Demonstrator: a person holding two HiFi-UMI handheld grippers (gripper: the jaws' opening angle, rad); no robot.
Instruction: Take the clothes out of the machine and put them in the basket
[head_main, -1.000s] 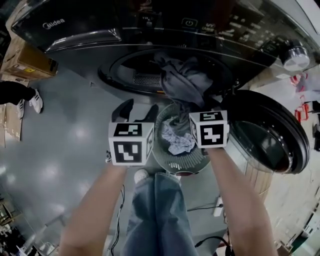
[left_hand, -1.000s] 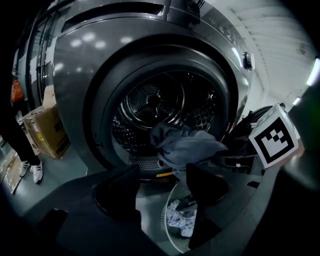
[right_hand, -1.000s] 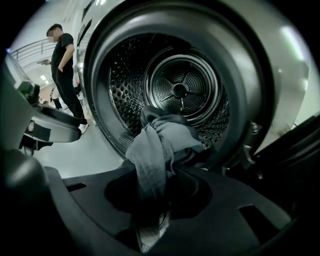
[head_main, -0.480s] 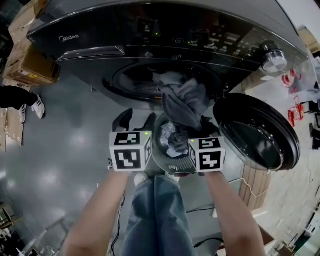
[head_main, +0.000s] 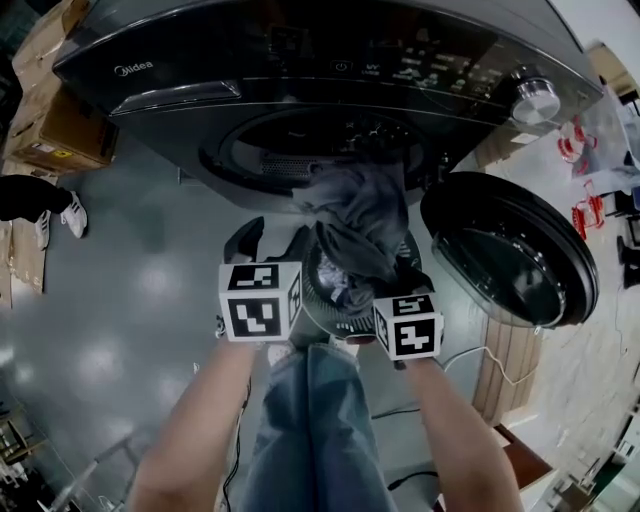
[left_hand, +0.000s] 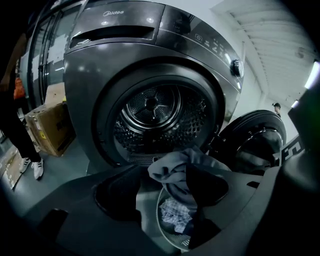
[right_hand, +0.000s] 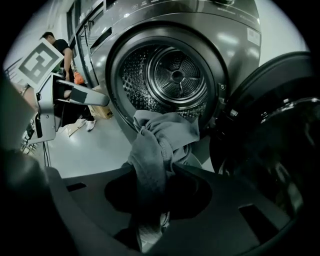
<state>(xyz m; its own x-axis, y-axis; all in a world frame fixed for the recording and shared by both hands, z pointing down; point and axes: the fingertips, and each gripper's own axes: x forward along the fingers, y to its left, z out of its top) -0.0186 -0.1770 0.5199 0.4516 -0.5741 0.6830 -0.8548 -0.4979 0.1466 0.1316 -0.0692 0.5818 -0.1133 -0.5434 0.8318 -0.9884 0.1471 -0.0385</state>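
The dark washing machine (head_main: 300, 140) stands open, its round door (head_main: 510, 250) swung to the right. My right gripper (head_main: 388, 285) is shut on a grey garment (head_main: 355, 215), which hangs bunched above the round mesh basket (head_main: 312, 300). In the right gripper view the grey garment (right_hand: 160, 135) runs down between the jaws of the right gripper (right_hand: 150, 182). My left gripper (head_main: 272, 238) is open and holds nothing, just left of the basket. In the left gripper view a patterned cloth (left_hand: 172, 214) lies in the basket (left_hand: 160, 227) under the garment (left_hand: 180, 170). The drum (left_hand: 152, 107) looks bare.
Cardboard boxes (head_main: 50, 120) stand on the left by the machine. Another person's dark leg and white shoes (head_main: 60, 215) are beside them. My own jeans-clad legs (head_main: 315, 420) are below the basket. Cables lie on the grey floor (head_main: 140, 300).
My right gripper has drawn back from the machine's opening toward me, and the grey garment has come out of the drum with it to hang over the basket. The left gripper has barely shifted.
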